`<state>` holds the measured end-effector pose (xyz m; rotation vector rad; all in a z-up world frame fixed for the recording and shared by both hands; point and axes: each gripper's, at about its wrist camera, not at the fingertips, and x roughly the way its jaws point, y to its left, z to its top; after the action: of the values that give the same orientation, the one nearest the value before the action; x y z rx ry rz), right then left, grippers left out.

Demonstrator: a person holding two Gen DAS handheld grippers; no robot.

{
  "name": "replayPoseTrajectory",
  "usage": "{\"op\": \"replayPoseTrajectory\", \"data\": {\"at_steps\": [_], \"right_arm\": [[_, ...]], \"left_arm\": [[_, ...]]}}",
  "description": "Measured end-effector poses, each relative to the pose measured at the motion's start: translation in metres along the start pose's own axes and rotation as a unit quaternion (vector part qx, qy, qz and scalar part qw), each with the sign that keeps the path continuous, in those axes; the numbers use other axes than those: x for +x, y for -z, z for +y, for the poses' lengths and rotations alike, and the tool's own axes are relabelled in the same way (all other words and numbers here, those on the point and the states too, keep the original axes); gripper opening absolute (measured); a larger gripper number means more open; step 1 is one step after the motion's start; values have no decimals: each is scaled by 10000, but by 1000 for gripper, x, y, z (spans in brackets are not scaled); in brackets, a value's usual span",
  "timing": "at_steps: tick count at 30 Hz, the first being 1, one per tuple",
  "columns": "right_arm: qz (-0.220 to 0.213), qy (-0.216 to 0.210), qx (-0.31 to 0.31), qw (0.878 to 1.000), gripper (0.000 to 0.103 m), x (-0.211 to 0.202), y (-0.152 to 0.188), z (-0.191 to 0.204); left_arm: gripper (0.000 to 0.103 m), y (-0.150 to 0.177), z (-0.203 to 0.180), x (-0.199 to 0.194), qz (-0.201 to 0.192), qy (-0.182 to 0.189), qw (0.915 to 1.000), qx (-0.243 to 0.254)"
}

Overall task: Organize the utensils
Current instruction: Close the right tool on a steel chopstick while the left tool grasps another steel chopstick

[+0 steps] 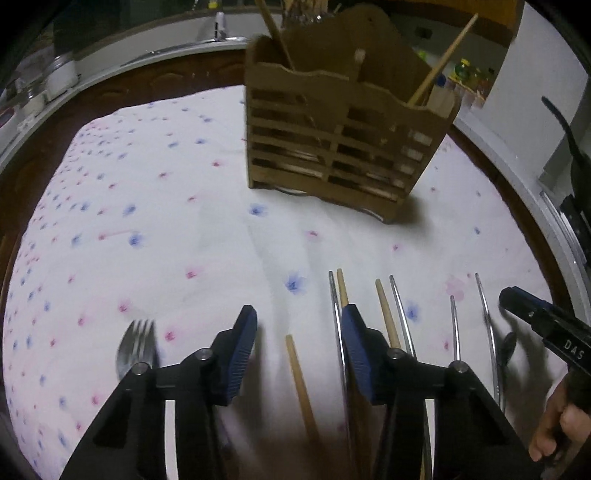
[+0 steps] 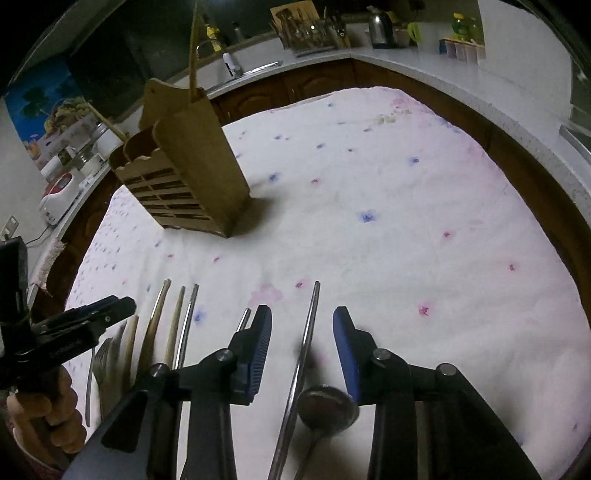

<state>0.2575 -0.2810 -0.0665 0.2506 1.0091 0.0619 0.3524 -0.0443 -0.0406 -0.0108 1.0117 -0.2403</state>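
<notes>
A brown slatted wooden utensil holder (image 1: 343,144) stands on the flowered cloth and holds two wooden chopsticks (image 1: 443,61); it also shows in the right wrist view (image 2: 188,173). My left gripper (image 1: 299,343) is open over a wooden chopstick (image 1: 301,384), with a metal chopstick (image 1: 336,325) by its right finger and a fork (image 1: 136,347) to its left. My right gripper (image 2: 303,347) is open around a metal chopstick (image 2: 308,339), just above a metal spoon (image 2: 327,406). Several more wooden and metal chopsticks (image 2: 173,325) lie side by side between the grippers.
The white flowered cloth (image 2: 388,206) covers a table with a dark wood rim. A counter behind carries a dish rack (image 2: 310,33), a kettle (image 2: 380,26) and appliances (image 2: 59,199). The other gripper shows at each view's edge (image 1: 546,328) (image 2: 85,325).
</notes>
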Motion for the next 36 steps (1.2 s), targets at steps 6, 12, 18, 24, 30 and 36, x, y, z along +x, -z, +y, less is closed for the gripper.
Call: {"op": "replayPoseTrajectory", "data": {"at_steps": [6, 12, 18, 24, 30, 36], "right_arm": [[77, -27, 33, 10000, 36, 9, -5, -2], [174, -44, 25, 9998, 36, 16, -5, -4], [323, 49, -101, 9994, 20, 26, -4, -2], [367, 262, -374, 9983, 17, 31, -6, 8], [349, 433, -640, 9964, 17, 38, -8, 19], [332, 177, -298, 9988, 5, 36, -9, 11]], "left_arm": [[41, -5, -9, 28, 210, -77, 9996, 171], [40, -6, -18, 37, 239, -301, 9977, 555], [30, -11, -15, 37, 390, -220, 9976, 525], [17, -16, -21, 38, 566, -133, 9968, 544], [14, -16, -31, 40, 501, -253, 9955, 762], [4, -13, -23, 36, 398, -45, 9969, 682]]}}
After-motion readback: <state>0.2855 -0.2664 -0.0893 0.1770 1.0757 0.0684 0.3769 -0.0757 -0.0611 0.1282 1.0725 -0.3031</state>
